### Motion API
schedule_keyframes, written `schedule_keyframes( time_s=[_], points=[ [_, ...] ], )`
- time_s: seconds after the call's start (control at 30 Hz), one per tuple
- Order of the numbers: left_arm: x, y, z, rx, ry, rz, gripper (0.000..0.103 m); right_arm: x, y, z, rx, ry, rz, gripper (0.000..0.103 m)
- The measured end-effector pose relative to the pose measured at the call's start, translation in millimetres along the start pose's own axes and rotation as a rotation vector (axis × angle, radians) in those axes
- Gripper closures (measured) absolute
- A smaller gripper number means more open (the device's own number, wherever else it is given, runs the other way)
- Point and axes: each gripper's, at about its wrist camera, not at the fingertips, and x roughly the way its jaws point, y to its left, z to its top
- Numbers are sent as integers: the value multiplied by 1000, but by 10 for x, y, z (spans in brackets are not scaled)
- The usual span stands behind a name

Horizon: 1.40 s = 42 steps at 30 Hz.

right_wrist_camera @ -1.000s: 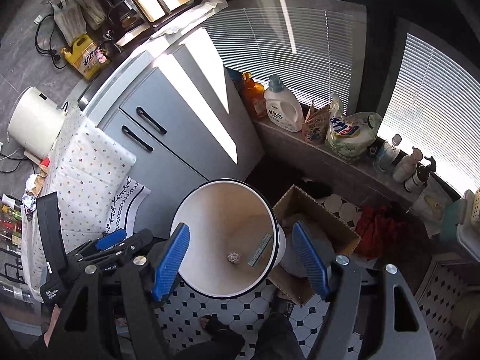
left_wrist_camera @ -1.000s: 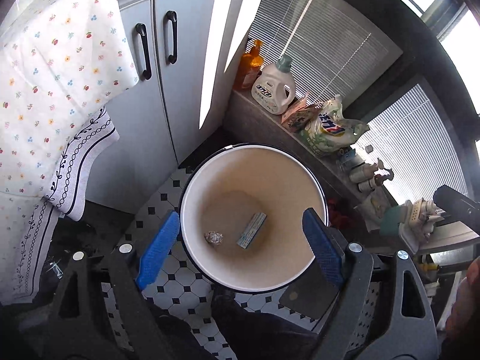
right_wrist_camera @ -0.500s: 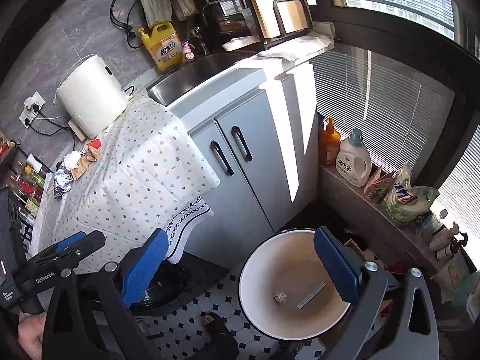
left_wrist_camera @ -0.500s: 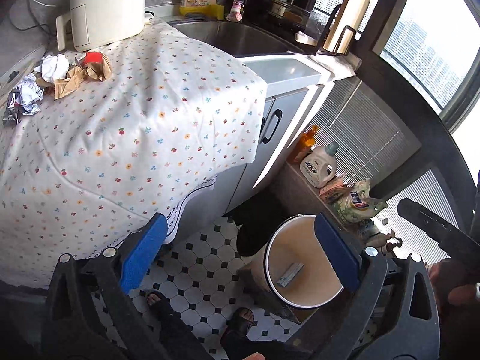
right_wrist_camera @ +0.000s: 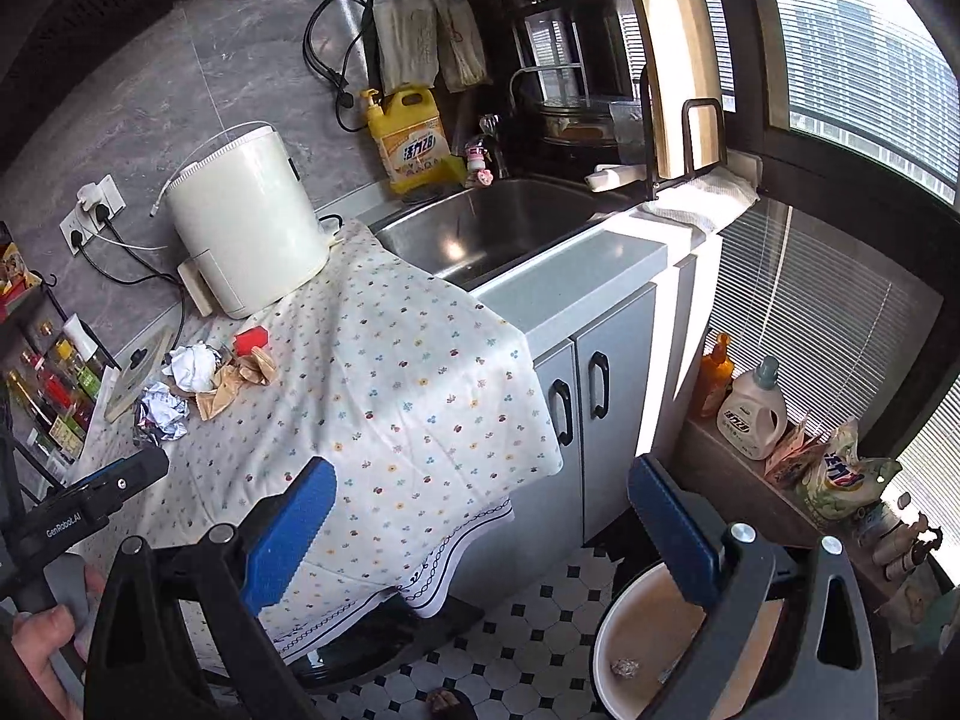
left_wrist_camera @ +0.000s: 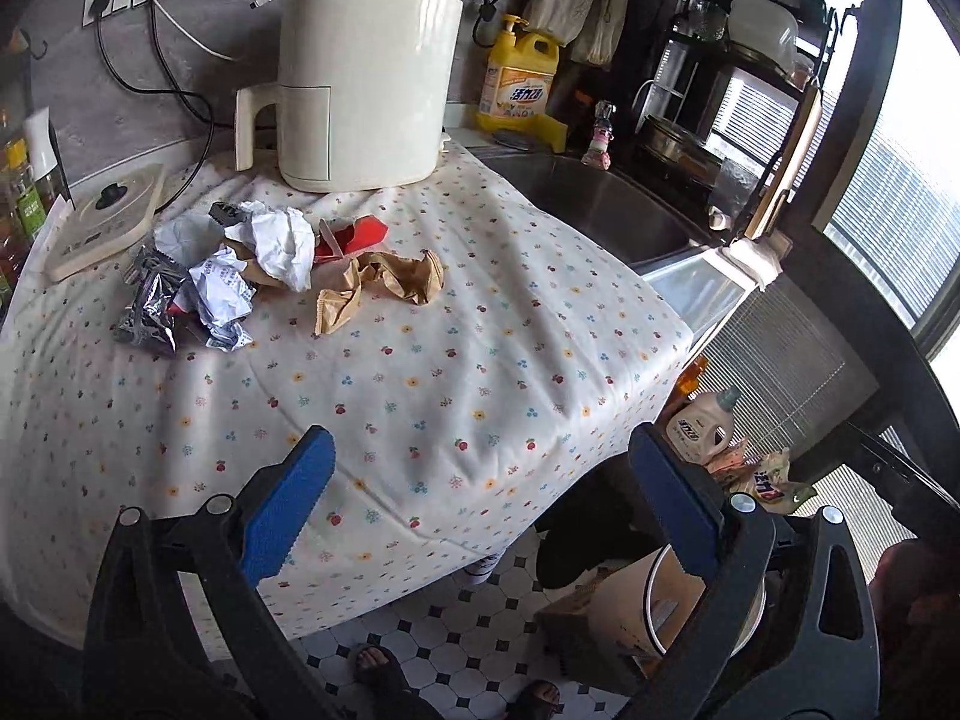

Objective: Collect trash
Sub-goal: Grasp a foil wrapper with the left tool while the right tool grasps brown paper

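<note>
Both hand-held grippers, left (left_wrist_camera: 477, 504) and right (right_wrist_camera: 480, 522), wide open, empty.

Bright daylight from the windows (right_wrist_camera: 864, 60) at the right, blown out to near white in the left wrist view. Hard sunlit patch on the cabinet doors (right_wrist_camera: 600, 396) and the surface's right end; soft folds of shadow across the flowered cloth (left_wrist_camera: 420, 360). Glare spot inside the sink (right_wrist_camera: 480, 234). Dim under the surface's near edge. Strong fisheye bending, black vignette in all corners. Sharp mid-frame, no motion blur; slightly soft on the tongs at the bottom.
</note>
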Motion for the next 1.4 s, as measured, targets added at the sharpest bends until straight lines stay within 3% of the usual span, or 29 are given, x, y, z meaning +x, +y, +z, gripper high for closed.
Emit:
schedule_keyframes(
  time_s=[0.3, 0.47, 0.53, 0.9, 1.03, 1.1, 1.13, 1.23, 1.27, 1.4],
  points=[
    [-37, 847, 207, -59, -57, 27, 8, 283, 733, 105, -38, -16, 19, 7],
    [41, 1279, 313, -94, -56, 32, 23, 465, 1091, 133, -56, -20, 36, 7],
    [85, 1407, 360, -89, -51, 32, 25, 541, 1217, 139, -49, -15, 45, 7],
    [447, 1802, 643, -43, 9, -39, 45, 896, 1684, 80, -24, 95, 56, 8],
    [661, 1823, 717, -3, 30, -52, 46, 917, 1750, 41, -2, 121, 62, 8],
    [805, 1828, 717, 10, 54, -49, 55, 947, 1808, 44, -29, 124, 65, 8],
    [868, 1839, 700, 0, 78, -53, 72, 977, 1846, 45, -44, 128, 65, 8],
    [843, 1868, 657, -29, 66, -66, 79, 1091, 1972, 67, -73, 143, 96, 8],
    [797, 1876, 649, -37, 58, -76, 93, 1129, 2025, 77, -84, 150, 109, 11],
    [610, 1930, 613, -84, 38, -98, 92, 1295, 2263, 106, -147, 176, 161, 20]
  ],
)
